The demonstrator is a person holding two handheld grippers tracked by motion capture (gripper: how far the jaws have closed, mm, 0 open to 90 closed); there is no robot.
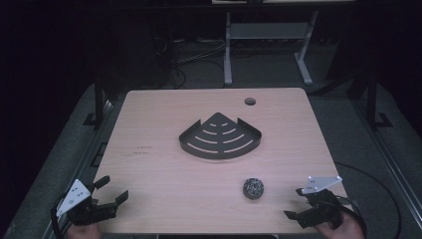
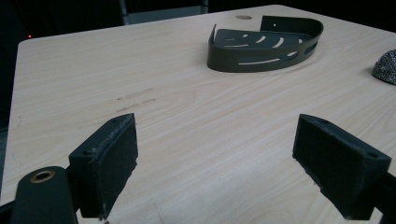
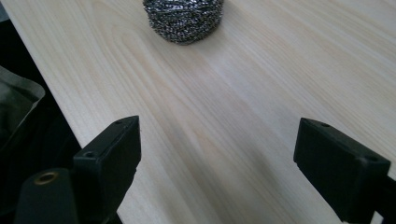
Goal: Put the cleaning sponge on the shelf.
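left hand-held gripper: black, grey triangular plate | right hand-held gripper: black, grey plate, cable

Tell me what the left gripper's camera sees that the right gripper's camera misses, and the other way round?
The left gripper view takes in the dark slotted corner tray far across the table and faint scuff marks on the wood. The right gripper view gives the near table edge with dark floor beyond. Both share the steel scouring ball, the pale wooden table and a pair of open black jaws.
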